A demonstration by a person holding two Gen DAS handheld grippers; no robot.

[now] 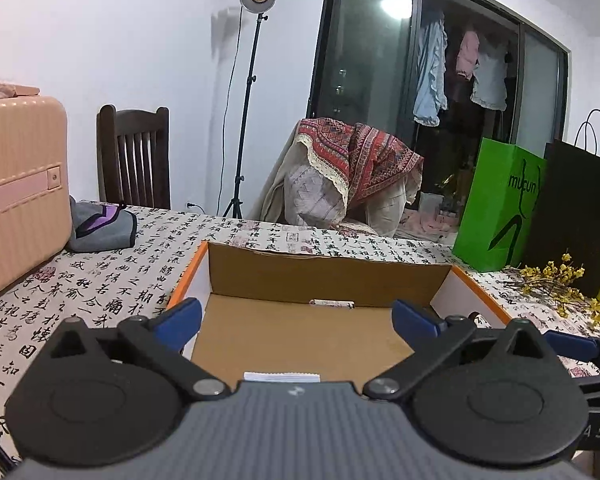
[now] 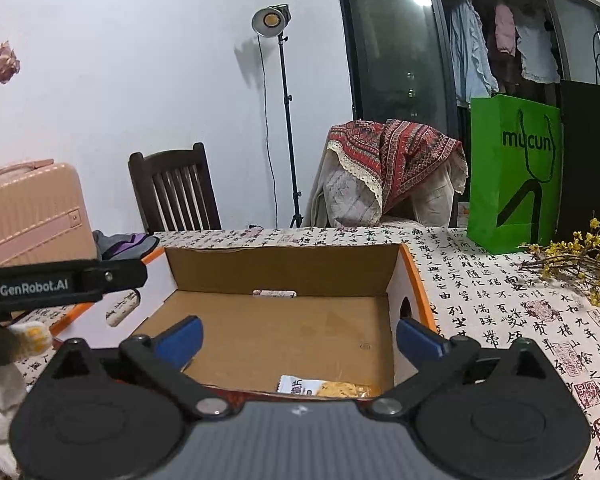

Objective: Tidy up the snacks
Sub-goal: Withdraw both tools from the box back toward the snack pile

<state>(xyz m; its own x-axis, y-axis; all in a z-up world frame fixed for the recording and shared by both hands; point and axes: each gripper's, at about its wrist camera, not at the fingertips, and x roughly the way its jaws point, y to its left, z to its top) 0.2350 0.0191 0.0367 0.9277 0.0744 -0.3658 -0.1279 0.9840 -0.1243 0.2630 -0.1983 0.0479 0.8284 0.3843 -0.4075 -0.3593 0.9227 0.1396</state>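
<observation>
An open cardboard box (image 1: pixel 320 276) with orange edges and white side walls sits on the calligraphy-print tablecloth, also filling the right wrist view as the same box (image 2: pixel 284 272). My left gripper (image 1: pixel 296 320) hovers over its near end, open wide, nothing between the blue pads (image 1: pixel 180 318). A white packet edge (image 1: pixel 282 377) shows just under it. My right gripper (image 2: pixel 298 340) is open wide over the box too. A snack packet (image 2: pixel 324 388), white and yellow, lies on the box floor below it. The left gripper's black body (image 2: pixel 60 280) shows at the left of the right wrist view.
A pink suitcase (image 1: pixel 16 192) and a grey-purple pouch (image 1: pixel 104 228) lie left of the box. A green paper bag (image 1: pixel 500 204), a black bag (image 1: pixel 576 216) and yellow flower sprigs (image 1: pixel 560 284) stand at the right. Chairs and a lamp stand are behind the table.
</observation>
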